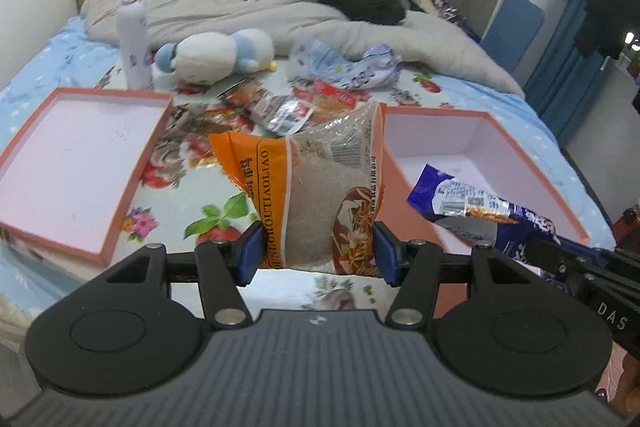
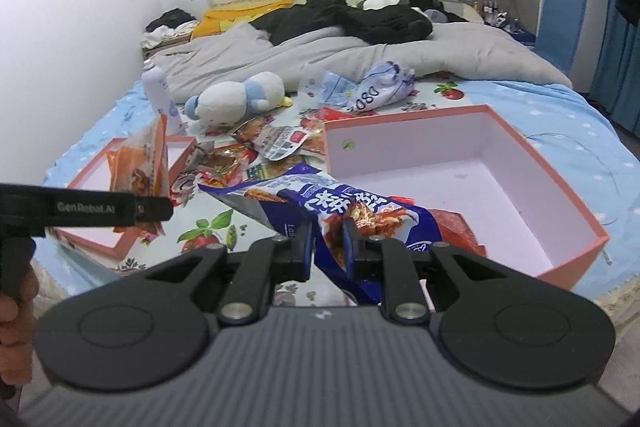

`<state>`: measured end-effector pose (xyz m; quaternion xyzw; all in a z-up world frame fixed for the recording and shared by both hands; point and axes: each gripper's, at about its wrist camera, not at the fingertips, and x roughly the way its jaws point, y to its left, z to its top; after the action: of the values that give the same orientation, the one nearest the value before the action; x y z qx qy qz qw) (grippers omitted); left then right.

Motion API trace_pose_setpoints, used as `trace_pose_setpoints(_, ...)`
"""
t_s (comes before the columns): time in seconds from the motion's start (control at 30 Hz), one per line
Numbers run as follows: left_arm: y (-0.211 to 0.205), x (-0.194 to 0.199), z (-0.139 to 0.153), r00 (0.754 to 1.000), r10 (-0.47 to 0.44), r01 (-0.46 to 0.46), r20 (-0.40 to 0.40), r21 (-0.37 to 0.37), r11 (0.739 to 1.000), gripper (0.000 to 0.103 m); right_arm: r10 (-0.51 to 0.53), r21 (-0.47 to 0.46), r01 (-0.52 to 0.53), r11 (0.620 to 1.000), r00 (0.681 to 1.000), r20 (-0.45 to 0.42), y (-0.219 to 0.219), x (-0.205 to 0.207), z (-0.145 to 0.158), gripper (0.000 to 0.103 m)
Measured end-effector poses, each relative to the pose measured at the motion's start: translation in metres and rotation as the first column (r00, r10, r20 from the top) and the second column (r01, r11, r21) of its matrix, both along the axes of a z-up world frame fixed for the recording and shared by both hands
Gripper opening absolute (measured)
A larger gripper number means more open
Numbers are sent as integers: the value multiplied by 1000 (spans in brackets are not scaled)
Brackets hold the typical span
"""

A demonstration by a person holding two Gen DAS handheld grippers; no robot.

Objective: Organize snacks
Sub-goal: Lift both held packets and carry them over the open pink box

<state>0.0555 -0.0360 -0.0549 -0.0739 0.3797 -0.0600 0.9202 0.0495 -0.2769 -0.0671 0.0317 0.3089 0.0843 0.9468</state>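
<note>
Your left tongs (image 1: pixel 318 253) are clamped on the orange bag (image 1: pixel 320 195) of snacks, one blue pad against each side of its lower part, so the bag stands upright between them above the flowered bedsheet (image 1: pixel 224 211). Your right tongs (image 2: pixel 326 247) are pinched nearly closed on the blue snack packet (image 2: pixel 332 207); the crumpled foil is squeezed between the two pads and its top fans out to the left and forward. In the left wrist view that same packet hangs at the right, in front of the deep pink box (image 1: pixel 460 147).

Both boxes lie open on the bed — the shallow lid (image 1: pixel 76 155) to the left of the orange bag, the deep box to its right. From the right wrist view the deep box (image 2: pixel 460 163) sits just beyond and right of the blue packet, with something red (image 2: pixel 460 227) at its near wall.

More loose snack wrappers (image 2: pixel 276 143) are scattered on the sheet between the two boxes. Behind them lie a white-and-blue plush toy (image 1: pixel 216 57), a white bottle (image 1: pixel 132 43) standing upright and a crumpled pale blue bag (image 1: pixel 352 67), with the grey duvet (image 1: pixel 248 11) beyond.
</note>
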Motion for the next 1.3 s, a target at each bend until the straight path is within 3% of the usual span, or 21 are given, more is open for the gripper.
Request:
trace_pose_setpoints(0.43,-53,34,8,993,-116,116,7,-42,992,62,-120,14,120,993,993,2,-43,8,0,19)
trace_pose_setpoints(1.3,-142,179,-45,972,-209,211,-107,4,978,62,-195,53,200,978,976,-93,-114,126,-48,19)
